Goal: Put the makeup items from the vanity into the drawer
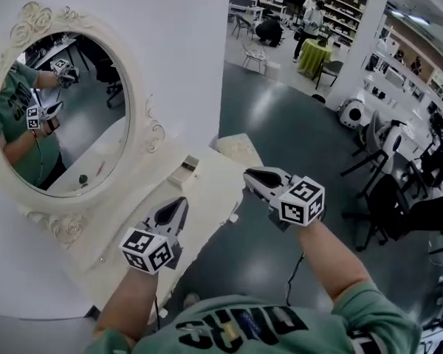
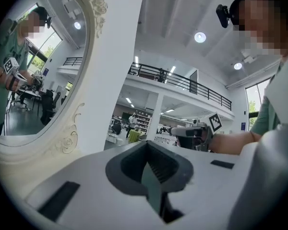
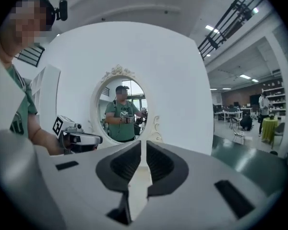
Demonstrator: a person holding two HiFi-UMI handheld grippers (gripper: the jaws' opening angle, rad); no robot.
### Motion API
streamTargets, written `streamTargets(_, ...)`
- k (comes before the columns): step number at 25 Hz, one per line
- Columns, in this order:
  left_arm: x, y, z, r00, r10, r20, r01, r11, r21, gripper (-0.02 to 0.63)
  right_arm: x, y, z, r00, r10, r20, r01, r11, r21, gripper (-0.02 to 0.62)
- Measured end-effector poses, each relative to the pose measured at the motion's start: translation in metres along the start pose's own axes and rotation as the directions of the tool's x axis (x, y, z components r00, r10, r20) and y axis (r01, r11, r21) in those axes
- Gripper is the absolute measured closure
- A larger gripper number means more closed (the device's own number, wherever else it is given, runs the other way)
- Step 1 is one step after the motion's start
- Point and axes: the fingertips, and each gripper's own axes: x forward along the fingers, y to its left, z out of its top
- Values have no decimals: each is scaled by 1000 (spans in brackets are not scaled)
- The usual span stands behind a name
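Note:
I hold both grippers up in the air in front of a white vanity (image 1: 207,190) with an oval mirror (image 1: 144,124). My left gripper (image 1: 180,201) hovers over the vanity top, its tips touching and nothing in it (image 2: 146,150). My right gripper (image 1: 247,174) hangs past the vanity's right edge; a thin slit runs between its jaws with nothing inside (image 3: 143,145). A small pale box-like object (image 1: 184,169) sits on the top near the mirror frame. No makeup item is clear, apart from a small dark thing in the mirror's reflection (image 1: 83,179). No drawer shows.
A cream patterned object (image 1: 236,148) stands just beyond the vanity's far end. Dark green floor lies to the right. Black chairs (image 1: 384,183) crowd the right side, with a white pillar (image 1: 362,43) behind. People and desks are far back (image 1: 310,17).

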Motion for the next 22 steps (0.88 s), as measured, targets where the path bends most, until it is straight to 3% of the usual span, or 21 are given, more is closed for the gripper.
streamTargets(5, -23, -45, 9, 999, -46, -6, 46, 999, 21, 598, -76, 13, -3, 990, -112, 83, 104, 991, 89, 574)
streamTargets(9, -33, -72, 3, 996, -83, -16, 83, 996, 29, 598, -119, 25, -16, 982, -164, 98, 154, 982, 106, 583)
streamTargets(16, -34, -113, -13, 985, -168, -26, 168, 986, -5, 598, -160, 39, -35, 975, -202, 97, 188, 973, 135, 584)
streamTargets(22, -33, -117, -14, 983, -182, -28, 182, 983, 1, 598, -174, 40, -39, 973, -208, 104, 187, 966, 178, 584)
